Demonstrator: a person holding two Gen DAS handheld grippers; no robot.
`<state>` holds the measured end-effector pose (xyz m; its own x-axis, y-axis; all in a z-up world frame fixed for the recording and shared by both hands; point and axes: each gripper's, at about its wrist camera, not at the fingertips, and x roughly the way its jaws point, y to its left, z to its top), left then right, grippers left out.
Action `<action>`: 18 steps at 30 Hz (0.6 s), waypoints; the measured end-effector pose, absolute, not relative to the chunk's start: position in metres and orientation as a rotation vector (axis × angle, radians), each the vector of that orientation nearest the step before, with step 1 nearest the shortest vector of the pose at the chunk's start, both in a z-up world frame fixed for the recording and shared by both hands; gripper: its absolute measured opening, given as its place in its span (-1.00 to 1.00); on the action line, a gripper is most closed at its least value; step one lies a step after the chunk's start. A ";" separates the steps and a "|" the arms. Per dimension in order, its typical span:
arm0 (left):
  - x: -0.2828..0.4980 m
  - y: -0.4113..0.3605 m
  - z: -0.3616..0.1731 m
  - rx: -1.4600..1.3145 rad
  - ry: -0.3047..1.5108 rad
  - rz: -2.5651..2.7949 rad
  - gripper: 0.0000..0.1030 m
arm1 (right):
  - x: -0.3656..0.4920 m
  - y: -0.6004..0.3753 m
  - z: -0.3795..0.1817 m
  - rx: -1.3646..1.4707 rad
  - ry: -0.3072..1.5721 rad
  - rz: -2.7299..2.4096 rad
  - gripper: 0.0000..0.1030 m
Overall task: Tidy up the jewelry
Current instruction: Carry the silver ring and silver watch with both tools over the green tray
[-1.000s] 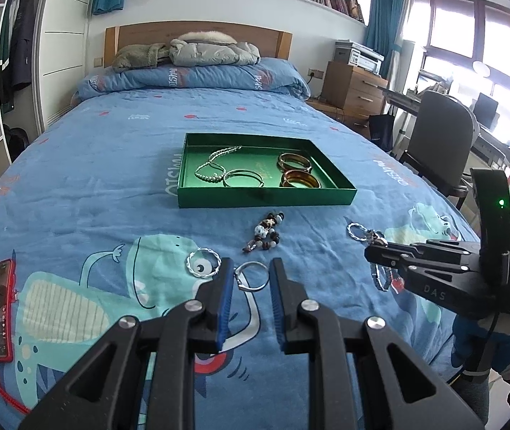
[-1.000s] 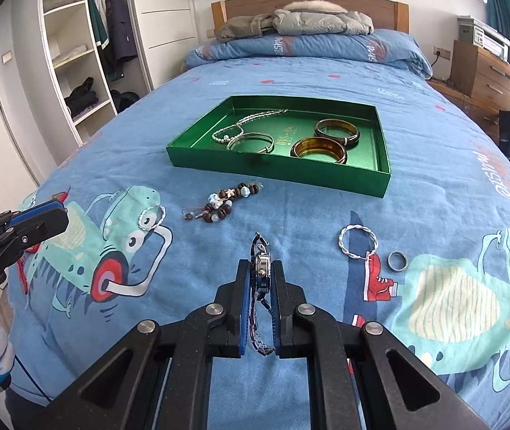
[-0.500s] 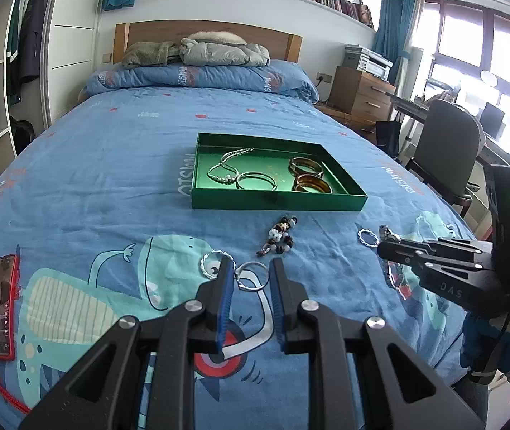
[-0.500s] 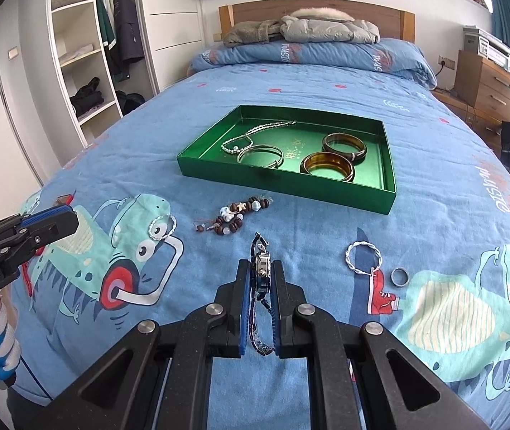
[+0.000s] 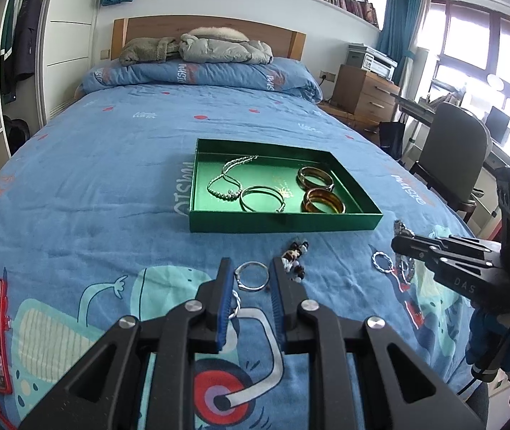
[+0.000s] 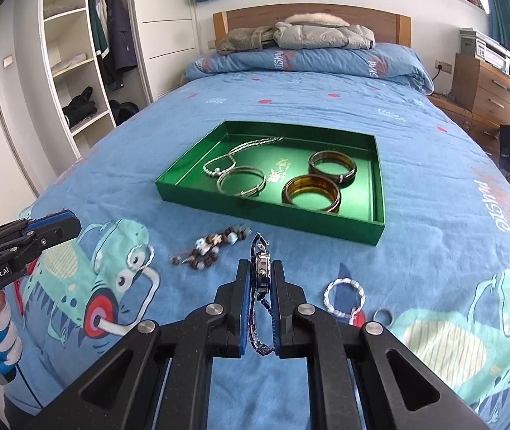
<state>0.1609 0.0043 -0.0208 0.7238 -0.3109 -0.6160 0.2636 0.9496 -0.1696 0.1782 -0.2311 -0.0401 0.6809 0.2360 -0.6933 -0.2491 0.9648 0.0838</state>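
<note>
Both grippers tilted down over the bed point(image 5: 111, 179): right gripper point(image 6: 259, 268) jaws clamped on a watch point(image 6: 261, 272), left gripper point(image 5: 249, 276) jaws apart, empty.

Ahead of the right gripper point(image 6: 258, 268): shallow green cardboard tray point(image 6: 379, 193) on the blue cartoon-print bedspread point(image 6: 434, 179). Inside the tray: two amber bangles point(image 6: 311, 192) right, thin metal bangle point(image 6: 241, 180) and silver chain point(image 6: 233, 154) left. Between tray and gripper, slightly left: brown-and-white beaded bracelet point(image 6: 212, 247). Right of gripper: twisted silver ring point(image 6: 344, 296).
</note>
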 end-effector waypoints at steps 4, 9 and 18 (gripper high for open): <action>0.193 -0.008 -0.018 -0.063 0.694 -0.332 -0.64 | 0.202 -0.236 -0.038 -0.015 0.762 0.267 -0.80; 0.240 -0.031 -0.021 -0.052 0.711 -0.343 -0.64 | 0.239 -0.238 -0.036 -0.013 0.747 0.263 -0.81; 0.320 -0.065 -0.045 -0.052 0.783 -0.335 -0.63 | 0.306 -0.239 -0.046 0.003 0.765 0.251 -0.80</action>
<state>0.3197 -0.0649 -0.0445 0.6591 -0.3148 -0.6830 0.2763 0.9460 -0.1695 0.3059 -0.2390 -0.0462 0.6932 0.2263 -0.6842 -0.2239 0.9701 0.0940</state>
